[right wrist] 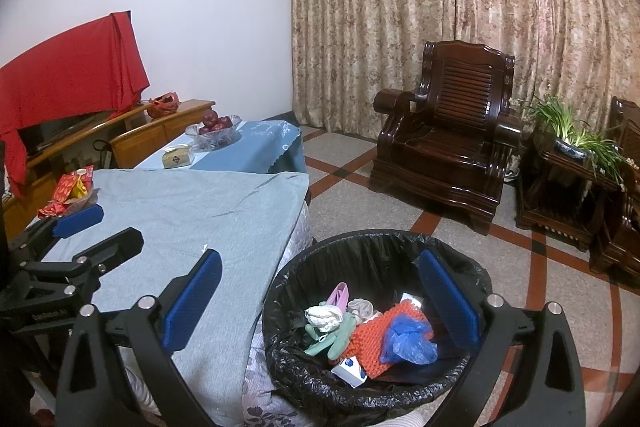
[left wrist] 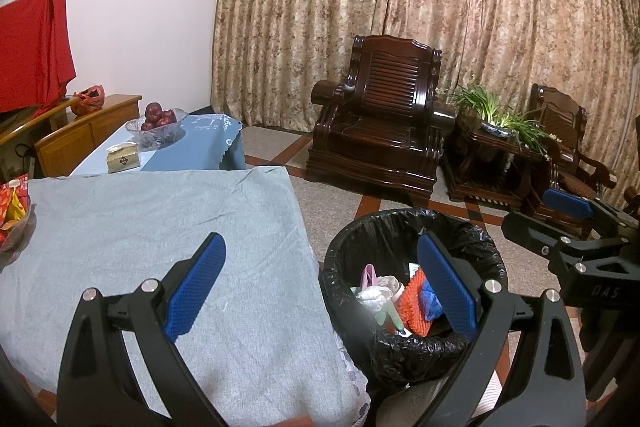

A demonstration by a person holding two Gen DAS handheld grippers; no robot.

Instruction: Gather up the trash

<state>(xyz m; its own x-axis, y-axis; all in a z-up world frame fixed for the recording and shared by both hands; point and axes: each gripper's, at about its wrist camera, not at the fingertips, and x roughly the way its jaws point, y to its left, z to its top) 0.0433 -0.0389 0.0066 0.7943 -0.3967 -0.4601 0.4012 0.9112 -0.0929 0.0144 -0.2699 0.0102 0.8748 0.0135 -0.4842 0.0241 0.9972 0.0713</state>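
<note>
- Left hand-held gripper (left wrist: 320, 287) is hanging wide open, gripping nothing.
- Right hand-held gripper (right wrist: 320, 303) is gaping empty above the bin (right wrist: 372, 251).
- Trash (right wrist: 372, 331) is lying inside it, beside the counter (right wrist: 192, 211).

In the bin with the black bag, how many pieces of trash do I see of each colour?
Counted from the right wrist view, in the bin:
Orange: 1, the knitted mesh piece
Blue: 1, the crumpled plastic bag
Green: 1, the soft glove-like item
Pink: 1, the folded piece
White: 3, crumpled wad, small box, card
Total: 7 visible; more may lie underneath.
</note>
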